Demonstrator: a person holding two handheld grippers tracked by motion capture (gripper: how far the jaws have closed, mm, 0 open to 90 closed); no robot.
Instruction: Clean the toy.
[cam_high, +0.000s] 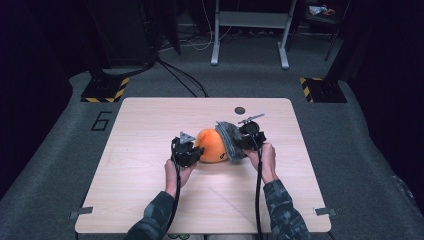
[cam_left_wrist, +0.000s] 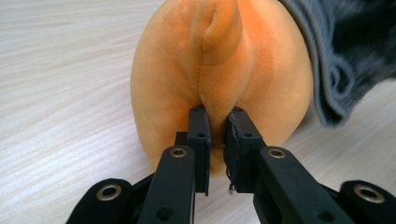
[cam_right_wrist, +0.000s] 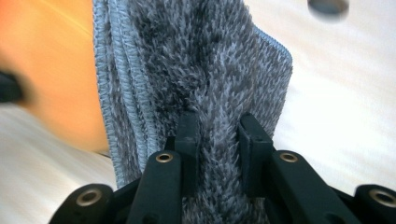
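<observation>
A fold of the orange soft toy (cam_left_wrist: 219, 70) is pinched tight by the left hand-held gripper (cam_left_wrist: 217, 140). Beside the toy, the grey cloth (cam_right_wrist: 205, 70) is squeezed by the right hand-held gripper (cam_right_wrist: 217, 140).

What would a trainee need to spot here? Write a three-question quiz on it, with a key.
1. True or false: the left gripper pinches a fold of the orange plush toy.
2. The right gripper is clamped on: A) a sponge, B) the grey fuzzy cloth, C) a cable.
3. In the high view, on which side of the toy is the cloth?

Key
1. True.
2. B.
3. The right side, held up against the toy above the wooden table.
</observation>
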